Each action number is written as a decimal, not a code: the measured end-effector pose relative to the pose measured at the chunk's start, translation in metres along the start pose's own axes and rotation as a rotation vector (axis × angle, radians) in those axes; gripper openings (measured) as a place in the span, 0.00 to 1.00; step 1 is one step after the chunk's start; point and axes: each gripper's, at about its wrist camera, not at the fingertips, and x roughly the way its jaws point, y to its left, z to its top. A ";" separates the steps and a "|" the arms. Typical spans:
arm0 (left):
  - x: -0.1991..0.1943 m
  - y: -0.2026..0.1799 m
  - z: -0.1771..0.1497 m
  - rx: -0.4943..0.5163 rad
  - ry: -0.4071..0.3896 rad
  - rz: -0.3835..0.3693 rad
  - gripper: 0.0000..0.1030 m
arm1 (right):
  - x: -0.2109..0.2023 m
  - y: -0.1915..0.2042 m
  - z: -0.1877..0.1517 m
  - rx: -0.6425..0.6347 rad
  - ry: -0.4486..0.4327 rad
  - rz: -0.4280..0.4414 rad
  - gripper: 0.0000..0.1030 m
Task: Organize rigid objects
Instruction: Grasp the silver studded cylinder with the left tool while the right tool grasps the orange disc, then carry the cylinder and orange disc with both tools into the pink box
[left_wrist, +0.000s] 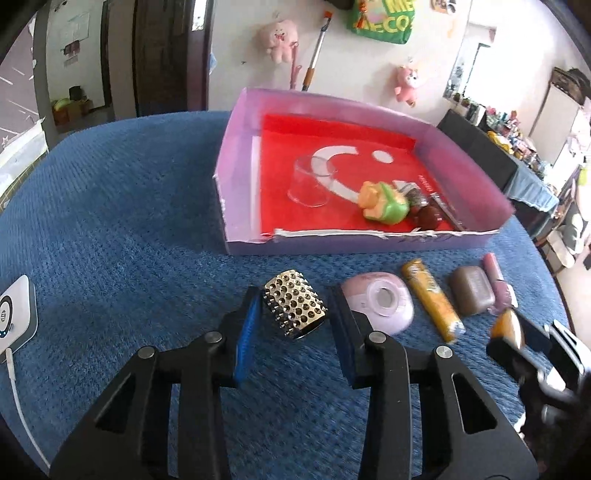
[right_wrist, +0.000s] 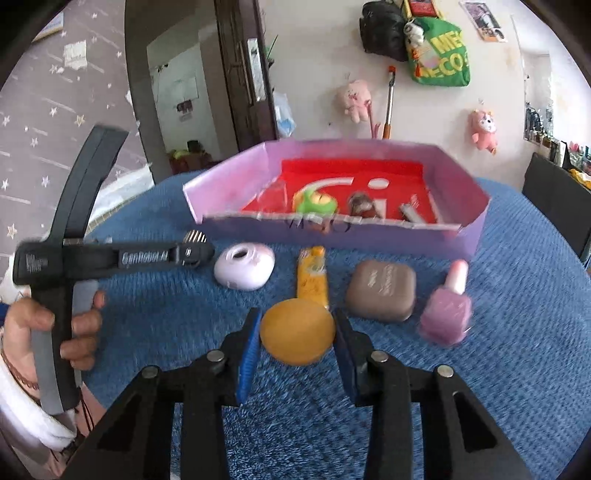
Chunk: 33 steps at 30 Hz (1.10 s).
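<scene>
Picking up was the step in hand. The left tool (left_wrist: 293, 314) was nearly closed around the metal grater (left_wrist: 295, 309) on the blue desk (left_wrist: 122, 221); a firm squeeze could not be told. The right tool (right_wrist: 297, 338) was closed against the orange ball (right_wrist: 297, 331). Next, both things would need lifting into the pink box (left_wrist: 236, 173), which was seen just behind them.

On the table (left_wrist: 110, 206) a tray (left_wrist: 236, 177) sits at the far side, holding a cup (left_wrist: 310, 182), with a toy (left_wrist: 384, 205) to its right. Before the tray runs a row — grater (left_wrist: 295, 308), round case (left_wrist: 376, 302), tube (left_wrist: 432, 299), box (left_wrist: 472, 295), bottle (left_wrist: 498, 284), left to right. The disc (right_wrist: 297, 330) lies nearer than the tube, left of the box — a device (left_wrist: 14, 314) at the table's left edge.
</scene>
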 end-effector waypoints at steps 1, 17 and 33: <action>-0.004 -0.003 -0.001 0.008 -0.008 -0.005 0.34 | -0.002 -0.002 0.003 0.003 -0.006 -0.002 0.39; -0.023 -0.033 -0.011 0.068 -0.024 -0.048 0.34 | -0.015 -0.020 0.016 0.008 -0.025 -0.036 0.39; -0.030 -0.043 -0.015 0.090 -0.027 -0.063 0.34 | -0.012 -0.024 0.012 0.016 -0.012 -0.033 0.39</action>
